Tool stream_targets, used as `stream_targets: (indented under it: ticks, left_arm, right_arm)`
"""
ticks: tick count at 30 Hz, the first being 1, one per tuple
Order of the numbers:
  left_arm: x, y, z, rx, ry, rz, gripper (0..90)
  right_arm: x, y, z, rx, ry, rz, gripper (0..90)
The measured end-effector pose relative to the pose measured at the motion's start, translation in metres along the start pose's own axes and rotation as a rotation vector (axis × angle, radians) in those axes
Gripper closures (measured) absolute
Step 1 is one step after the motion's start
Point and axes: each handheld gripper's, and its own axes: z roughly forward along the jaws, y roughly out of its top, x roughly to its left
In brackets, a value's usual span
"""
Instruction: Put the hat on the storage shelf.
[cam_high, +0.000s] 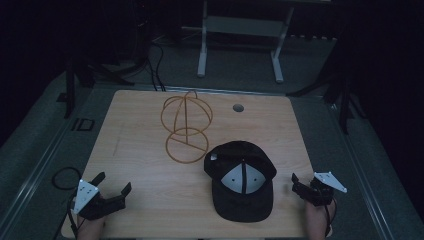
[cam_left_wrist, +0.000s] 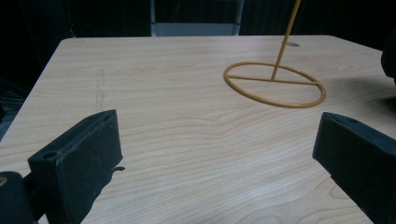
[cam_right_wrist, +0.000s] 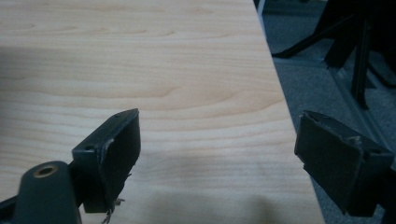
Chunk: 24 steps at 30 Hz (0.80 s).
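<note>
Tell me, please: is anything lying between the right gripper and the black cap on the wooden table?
Nothing visible. The right gripper, jaws open, sits beside the black cap with the grey lining, and only bare light wooden table separates them. The golden wire hat stand is farther back.

Wire stand's (cam_left_wrist: 275, 79) top cut off

Pale wooden table (cam_high: 150, 200), grey floor (cam_high: 380, 165), white metal frame (cam_high: 240, 30) behind.

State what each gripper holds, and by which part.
Nothing is held: the left gripper and right gripper are both open, apart from the cap.
</note>
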Motion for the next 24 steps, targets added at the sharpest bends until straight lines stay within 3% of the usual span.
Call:
stream_targets:
  ticks: [5, 9, 12, 17, 21, 24]
  left_arm:
    - [0.000, 0.000, 0.001, 0.005, -0.006, 0.005, 1.7]
    - [-0.001, 0.000, 0.001, 0.009, -0.006, 0.010, 1.7]
    - [0.000, 0.000, 0.001, 0.007, -0.008, 0.008, 1.7]
    - [-0.001, 0.000, 0.001, 0.014, -0.013, 0.010, 1.7]
    - [-0.001, 0.000, 0.001, 0.013, -0.016, 0.009, 1.7]
    - [0.000, 0.000, 0.001, 0.014, -0.016, 0.008, 1.7]
  right_arm:
    - [-0.003, -0.001, -0.002, -0.020, 0.047, 0.017, 13.4]
    - [-0.003, 0.004, -0.004, -0.013, 0.089, -0.008, 13.4]
    - [-0.003, 0.012, -0.009, -0.024, 0.094, -0.029, 13.4]
    - [-0.005, 0.029, -0.022, -0.048, 0.131, 0.007, 13.5]
    - [-0.005, 0.045, -0.033, -0.061, 0.191, 0.035, 13.4]
    - [0.000, 0.054, -0.040, -0.075, 0.231, 0.027, 13.1]
